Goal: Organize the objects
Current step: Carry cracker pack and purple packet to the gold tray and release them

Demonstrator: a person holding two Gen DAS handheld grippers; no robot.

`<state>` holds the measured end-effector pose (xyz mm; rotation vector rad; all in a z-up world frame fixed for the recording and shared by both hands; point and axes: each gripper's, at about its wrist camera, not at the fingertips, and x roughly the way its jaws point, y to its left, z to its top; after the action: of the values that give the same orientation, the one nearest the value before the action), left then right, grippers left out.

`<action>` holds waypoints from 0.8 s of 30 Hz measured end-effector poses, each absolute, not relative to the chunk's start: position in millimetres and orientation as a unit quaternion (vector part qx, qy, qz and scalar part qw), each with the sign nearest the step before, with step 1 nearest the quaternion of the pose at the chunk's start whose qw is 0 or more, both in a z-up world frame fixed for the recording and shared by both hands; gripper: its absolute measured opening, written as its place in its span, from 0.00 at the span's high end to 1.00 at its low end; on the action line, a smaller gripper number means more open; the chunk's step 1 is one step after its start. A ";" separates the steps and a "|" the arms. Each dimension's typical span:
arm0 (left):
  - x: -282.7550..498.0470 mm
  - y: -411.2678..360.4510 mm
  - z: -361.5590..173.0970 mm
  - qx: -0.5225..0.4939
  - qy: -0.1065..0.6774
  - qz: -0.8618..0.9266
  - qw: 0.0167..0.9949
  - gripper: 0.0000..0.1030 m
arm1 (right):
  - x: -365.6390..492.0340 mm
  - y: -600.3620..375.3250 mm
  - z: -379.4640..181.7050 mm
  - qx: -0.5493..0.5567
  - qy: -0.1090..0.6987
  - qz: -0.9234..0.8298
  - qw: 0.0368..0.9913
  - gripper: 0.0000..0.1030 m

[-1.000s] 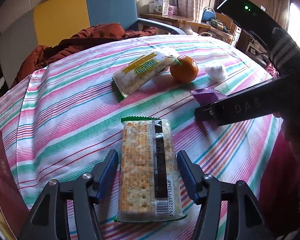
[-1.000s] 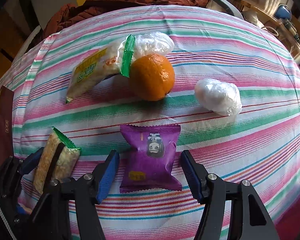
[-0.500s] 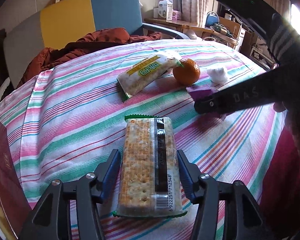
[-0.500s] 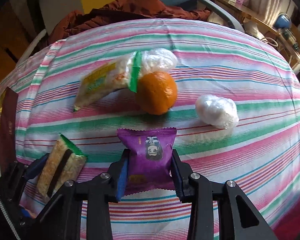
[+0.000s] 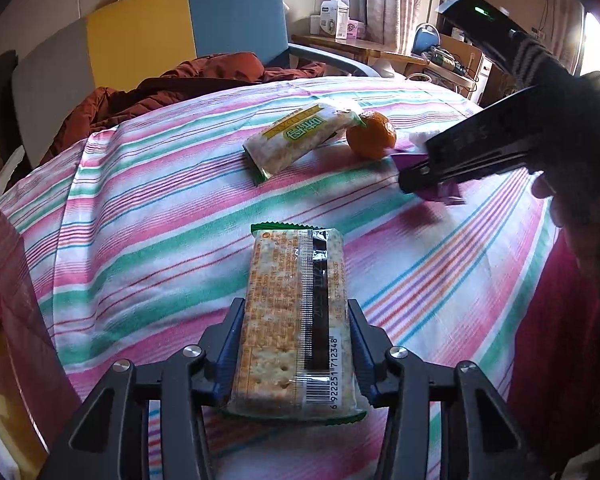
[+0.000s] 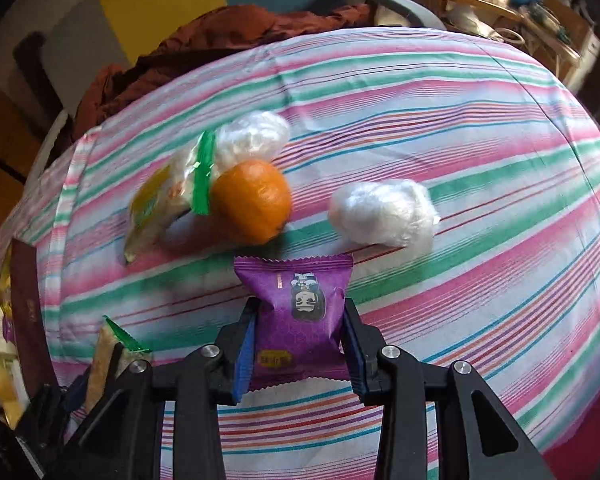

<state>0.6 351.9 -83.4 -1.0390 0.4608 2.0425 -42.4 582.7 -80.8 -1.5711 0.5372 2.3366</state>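
Both tools are gripping 1 packet each for sorting: left tool, jaws just closing, on cracker pack; right tool squeezing purple snack.

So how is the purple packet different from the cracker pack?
The purple packet is short and squarish; the cracker pack is long and narrow. The purple packet hides its contents; the cracker pack is see-through, showing crackers. The purple packet has a cartoon face; the cracker pack shows a barcode. Each sits in a gripper.

Both wrist views close, downward, sharing tablecloth.
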 end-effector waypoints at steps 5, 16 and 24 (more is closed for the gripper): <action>5.8 344.6 -81.6 -0.409 0.182 0.805 0.389 0.53 | -48.5 552.6 -81.0 -0.562 0.114 0.814 0.088 0.62; 15.2 321.1 -59.6 -0.408 0.156 0.812 0.388 0.53 | -59.1 518.5 -89.3 -0.565 0.037 0.822 0.066 0.62; 20.1 295.9 -13.8 -0.364 0.138 0.841 0.377 0.53 | -57.6 516.4 -77.0 -0.537 0.017 0.839 0.084 0.62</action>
<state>20.1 295.9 -13.8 -0.9302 0.3524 2.1505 -57.6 516.4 -77.0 -1.6025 0.0510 2.5043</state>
